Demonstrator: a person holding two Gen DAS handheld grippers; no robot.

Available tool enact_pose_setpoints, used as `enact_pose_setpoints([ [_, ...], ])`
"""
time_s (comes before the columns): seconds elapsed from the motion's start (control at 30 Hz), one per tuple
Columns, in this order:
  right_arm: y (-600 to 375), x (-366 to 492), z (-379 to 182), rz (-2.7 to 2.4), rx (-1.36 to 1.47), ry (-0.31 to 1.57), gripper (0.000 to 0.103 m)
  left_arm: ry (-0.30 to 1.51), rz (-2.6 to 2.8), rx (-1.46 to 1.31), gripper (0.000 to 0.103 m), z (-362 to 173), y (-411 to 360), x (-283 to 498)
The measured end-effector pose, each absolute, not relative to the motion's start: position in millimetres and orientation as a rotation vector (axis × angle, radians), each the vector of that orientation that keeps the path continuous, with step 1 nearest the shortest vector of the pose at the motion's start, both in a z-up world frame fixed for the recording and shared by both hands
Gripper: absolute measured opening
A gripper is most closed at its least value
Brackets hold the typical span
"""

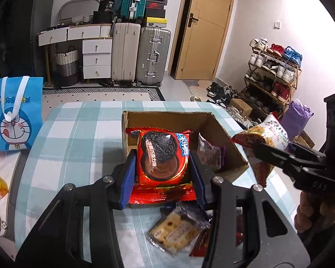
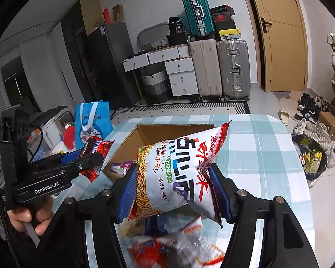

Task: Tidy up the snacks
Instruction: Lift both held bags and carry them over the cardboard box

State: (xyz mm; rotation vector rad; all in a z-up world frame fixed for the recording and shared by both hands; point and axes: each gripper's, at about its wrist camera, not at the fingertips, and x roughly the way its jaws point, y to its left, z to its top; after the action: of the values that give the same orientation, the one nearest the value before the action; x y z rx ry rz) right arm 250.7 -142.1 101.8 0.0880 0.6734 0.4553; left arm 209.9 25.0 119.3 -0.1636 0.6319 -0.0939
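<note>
My left gripper (image 1: 165, 174) is shut on a red cookie packet (image 1: 163, 156) printed with dark sandwich cookies, held just above the table at the near edge of an open cardboard box (image 1: 223, 131). The box holds a purple snack packet (image 1: 209, 154). My right gripper (image 2: 174, 187) is shut on a white and red bag of fried noodle snack (image 2: 178, 169), crumpled between the blue pads, also in front of the box (image 2: 167, 131). The left view shows that bag (image 1: 265, 138) at the right of the box. In the right wrist view the cookie packet (image 2: 96, 149) hangs left of the box.
Loose snacks lie under the grippers: a cracker packet (image 1: 178, 230) and red and clear wrappers (image 2: 167, 245). The table has a blue checked cloth (image 1: 78, 138). A blue cartoon bag (image 1: 15, 114) stands at the left. A person's hand (image 2: 31, 212) grips the left tool's handle.
</note>
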Motion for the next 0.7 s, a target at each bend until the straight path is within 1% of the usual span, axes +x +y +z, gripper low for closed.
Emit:
enact_pose_setpoints([
  [0.33,-129,296,90,0.436,0.098,0.679,0.063,0.637,-0.084,-0.135,0.042,113,18,243],
  [0.7,-115,313,70,0.426,0.06,0.687,0.063,0.663,-0.075,-0.113,0.042,94,14,273],
])
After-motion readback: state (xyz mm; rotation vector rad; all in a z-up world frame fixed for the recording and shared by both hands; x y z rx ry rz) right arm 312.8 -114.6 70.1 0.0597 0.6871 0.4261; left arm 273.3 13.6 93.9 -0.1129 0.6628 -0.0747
